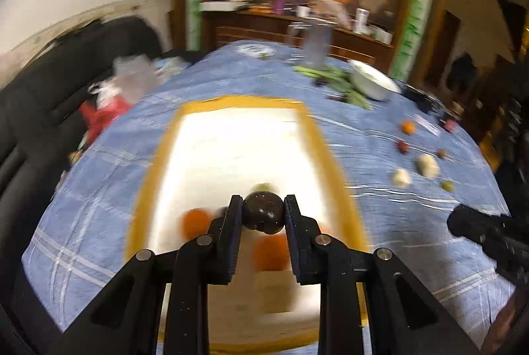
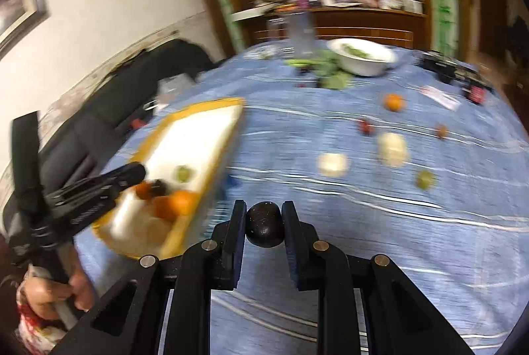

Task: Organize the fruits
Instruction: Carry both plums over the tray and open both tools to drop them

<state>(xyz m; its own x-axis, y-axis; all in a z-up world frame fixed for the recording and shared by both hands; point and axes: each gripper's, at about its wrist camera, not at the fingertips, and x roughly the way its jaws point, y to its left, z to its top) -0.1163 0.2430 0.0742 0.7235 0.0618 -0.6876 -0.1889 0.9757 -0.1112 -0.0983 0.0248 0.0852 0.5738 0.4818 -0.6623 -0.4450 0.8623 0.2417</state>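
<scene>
Two dark fruits pinched, one over the tray (image 1: 185, 136) and one beside it.
The white, yellow-rimmed tray holds blurred oranges (image 1: 271, 250). Above it the left gripper (image 1: 263, 212) clamps a round, speckled, glossy dark fruit (image 1: 263, 212). Right of the tray, over the blue cloth (image 2: 363, 206), the right gripper (image 2: 264, 224) squeezes a similar dark avocado-like fruit (image 2: 265, 227).
</scene>
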